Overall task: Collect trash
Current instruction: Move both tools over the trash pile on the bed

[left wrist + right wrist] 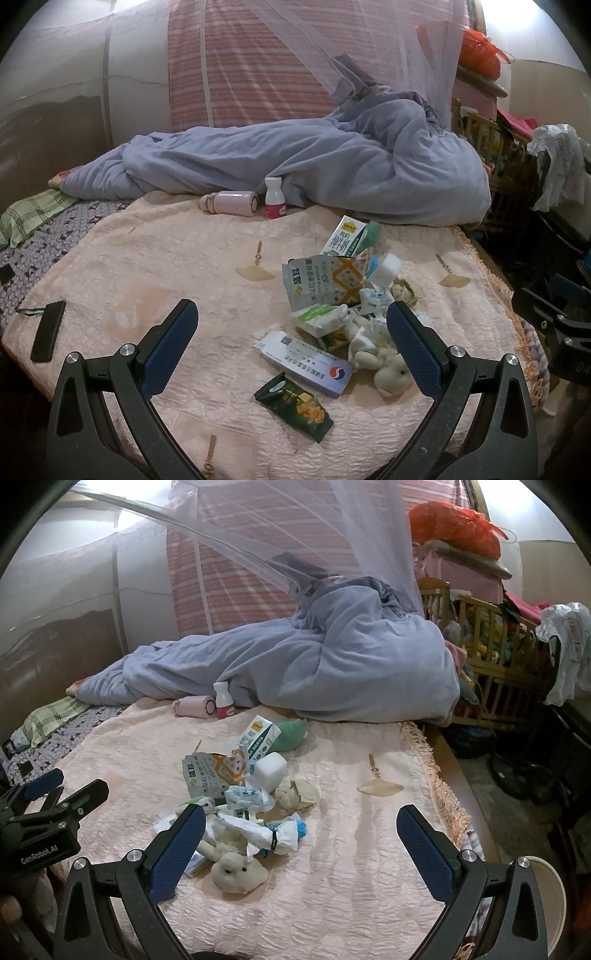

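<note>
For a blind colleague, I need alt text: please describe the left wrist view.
Open tongs hover empty above a pink bedspread strewn with trash: a green snack wrapper, a white medicine box, torn packets and a milk carton. A small plush toy lies in the pile; behind, a pink flask, a small bottle and a blue quilt.

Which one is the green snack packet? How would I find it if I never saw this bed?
Start at the pink bedspread and find the heap of rubbish in its middle. At the near edge of the heap lies a long white and blue medicine box; the green snack packet lies flat just in front of it. It is the only dark, shiny green wrapper there, with golden snacks pictured on it.
</note>
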